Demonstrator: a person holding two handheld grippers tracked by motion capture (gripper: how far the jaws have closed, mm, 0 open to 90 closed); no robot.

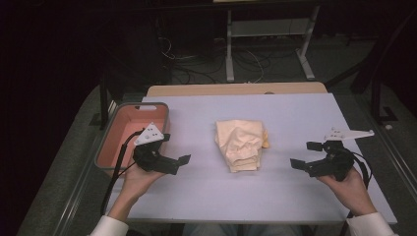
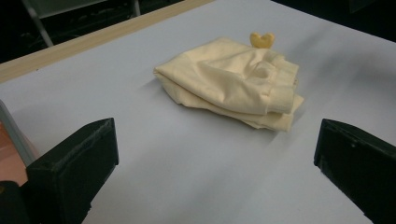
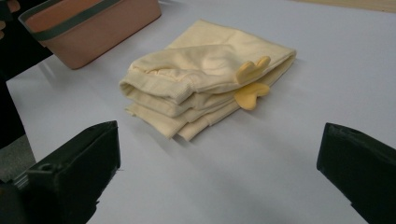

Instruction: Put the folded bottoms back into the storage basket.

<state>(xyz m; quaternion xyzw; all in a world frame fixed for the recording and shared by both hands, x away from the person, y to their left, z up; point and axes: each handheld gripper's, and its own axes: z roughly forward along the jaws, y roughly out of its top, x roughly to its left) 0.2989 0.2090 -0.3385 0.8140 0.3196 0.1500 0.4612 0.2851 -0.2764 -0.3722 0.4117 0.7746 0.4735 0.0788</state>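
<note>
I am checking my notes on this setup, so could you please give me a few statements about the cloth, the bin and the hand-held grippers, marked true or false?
1. The folded cloth lies on the table. True.
2. The cloth is inside the bin. False: it lies to the bin's right.
3. The left hand-held gripper grips the cloth. False: it is open, apart from it.
4. The right hand-held gripper is open. True.

Dark room. White-legged frame (image 1: 268, 46) behind table (image 1: 295, 118); tangled cables (image 1: 196, 64) on grey floor (image 1: 64, 162). Table top pale lavender, wood far edge.
</note>
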